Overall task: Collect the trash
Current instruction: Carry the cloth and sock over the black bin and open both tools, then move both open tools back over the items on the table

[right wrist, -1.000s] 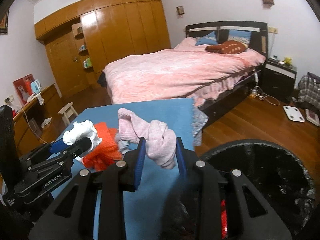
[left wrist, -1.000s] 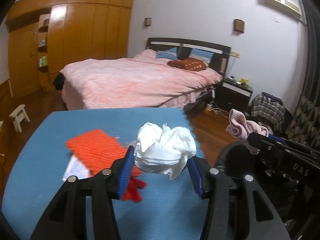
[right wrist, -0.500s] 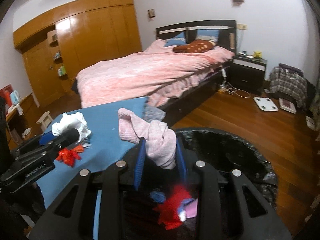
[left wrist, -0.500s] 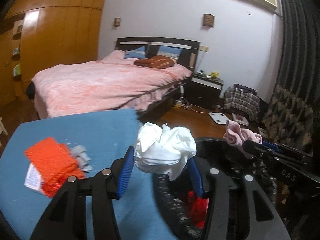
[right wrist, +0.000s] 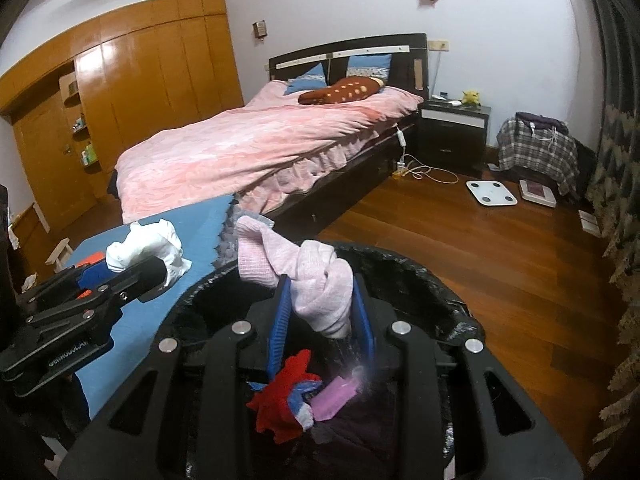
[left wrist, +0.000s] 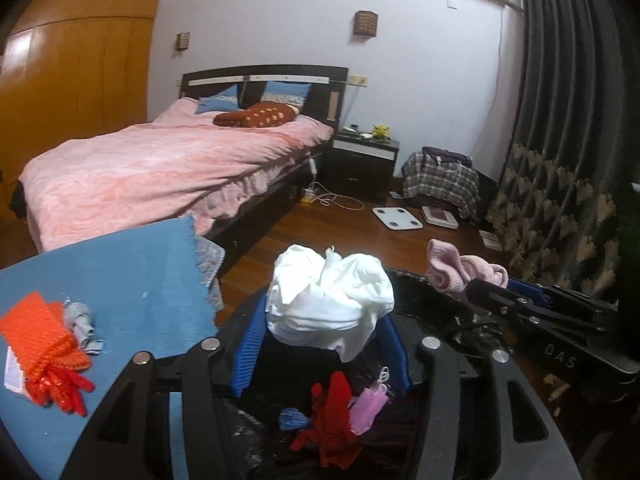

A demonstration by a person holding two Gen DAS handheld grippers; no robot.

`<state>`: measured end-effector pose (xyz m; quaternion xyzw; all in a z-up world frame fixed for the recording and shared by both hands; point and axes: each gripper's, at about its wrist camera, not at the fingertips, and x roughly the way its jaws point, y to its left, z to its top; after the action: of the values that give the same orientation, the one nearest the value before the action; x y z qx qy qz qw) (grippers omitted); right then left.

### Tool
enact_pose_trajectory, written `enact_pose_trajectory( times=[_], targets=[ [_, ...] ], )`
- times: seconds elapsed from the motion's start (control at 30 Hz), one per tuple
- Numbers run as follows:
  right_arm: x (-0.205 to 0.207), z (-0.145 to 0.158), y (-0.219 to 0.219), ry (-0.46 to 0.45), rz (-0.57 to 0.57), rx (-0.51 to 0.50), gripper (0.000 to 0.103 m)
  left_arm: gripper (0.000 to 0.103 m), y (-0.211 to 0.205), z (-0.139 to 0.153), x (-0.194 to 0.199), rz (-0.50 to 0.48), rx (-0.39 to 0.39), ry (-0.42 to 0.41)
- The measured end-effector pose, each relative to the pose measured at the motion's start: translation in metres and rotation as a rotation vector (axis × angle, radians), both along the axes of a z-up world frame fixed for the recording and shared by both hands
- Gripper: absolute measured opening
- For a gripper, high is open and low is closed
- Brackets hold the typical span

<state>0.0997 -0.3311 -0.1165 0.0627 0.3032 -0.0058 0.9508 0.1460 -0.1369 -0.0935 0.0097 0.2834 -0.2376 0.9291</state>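
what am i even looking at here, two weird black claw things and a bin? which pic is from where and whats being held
These are two hand-held grippers, not a robot arm; a person works one in each hand. Each carries a fisheye camera looking out along its jaws, so one picture is from the left gripper and one from the right gripper.

The left one grips a crumpled white cloth; the right grips a pink knitted sock. Both hang over a black-lined trash bin that already holds red and pink scraps.

On the blue table lie an orange-red mesh piece and a small grey scrap.
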Motion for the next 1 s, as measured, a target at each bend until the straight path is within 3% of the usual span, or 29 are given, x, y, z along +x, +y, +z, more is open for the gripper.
enact_pose_trajectory(
  times=[0.13,0.2,0.33,0.53,1.0],
  targets=[
    [-0.002,-0.002,-0.004,-0.004,-0.027,-0.006,0.054,0.076,0.002,0.001,-0.002,-0.011,-0.010,0.002],
    [-0.003,-0.002,-0.008,-0.009,-0.041,-0.008,0.063,0.078,0.005,0.001,-0.003,-0.006,-0.010,0.002],
    [-0.006,-0.001,-0.008,-0.026,-0.067,-0.016,0.092,0.085,0.023,0.003,-0.003,0.031,0.002,-0.006],
    [0.000,-0.003,0.005,-0.003,-0.046,0.018,0.097,0.096,0.067,0.004,-0.001,0.133,0.028,-0.011],
    [0.024,-0.004,0.080,0.021,0.086,0.021,0.097,0.097,0.161,-0.002,-0.011,0.350,0.062,-0.006]
  ],
)
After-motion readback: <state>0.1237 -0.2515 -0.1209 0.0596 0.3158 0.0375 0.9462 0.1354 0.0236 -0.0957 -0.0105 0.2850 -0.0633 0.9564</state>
